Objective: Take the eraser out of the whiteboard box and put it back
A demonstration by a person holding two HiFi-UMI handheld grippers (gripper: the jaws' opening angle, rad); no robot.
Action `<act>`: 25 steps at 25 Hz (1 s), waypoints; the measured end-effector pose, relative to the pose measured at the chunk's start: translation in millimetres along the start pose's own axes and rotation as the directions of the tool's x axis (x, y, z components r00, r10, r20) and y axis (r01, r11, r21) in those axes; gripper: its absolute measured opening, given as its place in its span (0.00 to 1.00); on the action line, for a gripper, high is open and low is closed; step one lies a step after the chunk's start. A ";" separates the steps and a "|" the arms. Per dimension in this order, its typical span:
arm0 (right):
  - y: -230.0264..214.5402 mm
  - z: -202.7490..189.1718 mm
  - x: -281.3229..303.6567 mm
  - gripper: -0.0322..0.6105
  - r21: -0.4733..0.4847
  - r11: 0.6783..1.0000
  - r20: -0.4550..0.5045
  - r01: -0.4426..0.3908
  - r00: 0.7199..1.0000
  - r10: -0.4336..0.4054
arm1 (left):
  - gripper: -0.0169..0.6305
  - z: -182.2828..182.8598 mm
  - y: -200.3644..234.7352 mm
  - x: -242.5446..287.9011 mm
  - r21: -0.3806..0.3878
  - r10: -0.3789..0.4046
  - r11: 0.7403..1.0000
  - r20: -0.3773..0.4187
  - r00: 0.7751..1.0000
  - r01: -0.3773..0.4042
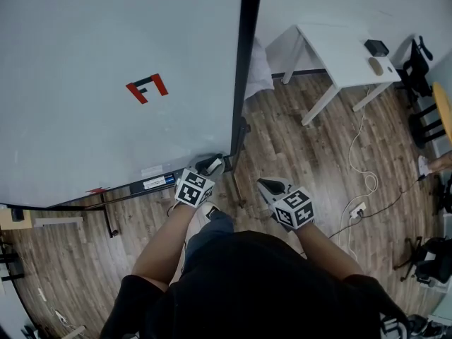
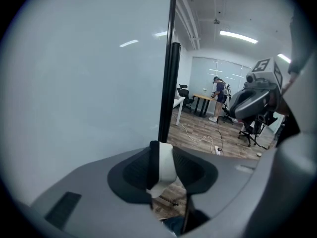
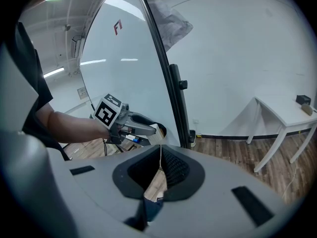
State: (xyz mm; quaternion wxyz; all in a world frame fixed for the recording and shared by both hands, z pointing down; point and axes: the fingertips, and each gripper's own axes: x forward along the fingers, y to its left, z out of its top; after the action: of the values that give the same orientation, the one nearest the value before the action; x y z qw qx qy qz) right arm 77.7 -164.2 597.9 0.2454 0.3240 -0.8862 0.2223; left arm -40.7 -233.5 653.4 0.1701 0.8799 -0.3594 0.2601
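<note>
The jaws of the left gripper (image 2: 161,158) pinch the eraser (image 2: 166,168) edge-on, black back and white felt between them, so it is out of the whiteboard box (image 1: 152,183), which lies at the gripper's 9 o'clock in the head view. Hovering by the lower corner of the whiteboard (image 1: 106,41) likely makes the return short. The right gripper (image 3: 160,165), jaws pressed together, waits empty at 3 o'clock.

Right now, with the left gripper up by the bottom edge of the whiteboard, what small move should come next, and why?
Probably ease the left gripper leftward to the whiteboard box and set the eraser back in it. Its jaws are clamped on the eraser, which in the head view sits just past the box's right end. The right gripper is shut and empty.
</note>
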 end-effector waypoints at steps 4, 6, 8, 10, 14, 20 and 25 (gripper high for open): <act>2.9 1.2 -0.8 0.05 -0.006 1.000 0.009 -0.004 1.000 0.004 | 0.25 8.0 0.2 -6.2 -0.010 0.010 1.000 0.023 1.000 -0.010; 5.3 -0.1 -1.4 0.05 -0.008 1.000 0.011 -0.008 1.000 0.008 | 0.25 11.3 -1.0 -9.5 -0.006 0.016 1.000 0.033 0.999 -0.016; 7.4 -1.6 -2.2 0.05 -0.009 1.000 0.012 -0.011 1.000 0.011 | 0.25 13.1 -2.4 -12.5 -0.003 0.022 1.000 0.039 0.999 -0.022; 10.1 -2.8 -4.1 0.05 -0.005 1.000 0.014 -0.017 1.000 0.017 | 0.25 15.0 -4.4 -16.4 -0.002 0.029 1.000 0.046 0.999 -0.029; 13.4 -4.2 -10.1 0.05 -0.005 1.000 0.021 -0.020 1.000 0.020 | 0.25 22.3 -9.3 -25.3 0.007 0.042 0.999 0.067 0.997 -0.043; 18.5 -7.0 -16.2 0.05 -0.013 1.000 0.031 -0.021 0.999 0.022 | 0.25 27.2 -13.8 -37.7 0.017 0.060 0.998 0.098 0.993 -0.062; 21.0 -9.4 -23.0 0.05 -0.017 1.000 0.035 -0.019 0.999 0.020 | 0.25 33.7 -19.3 -48.3 0.025 0.071 0.997 0.126 0.989 -0.075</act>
State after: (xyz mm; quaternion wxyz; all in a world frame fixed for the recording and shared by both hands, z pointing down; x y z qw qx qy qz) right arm 81.4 -133.8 586.9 0.2305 0.3170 -0.8953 0.2116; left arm -44.7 -210.4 596.0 0.1244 0.8831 -0.3975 0.2159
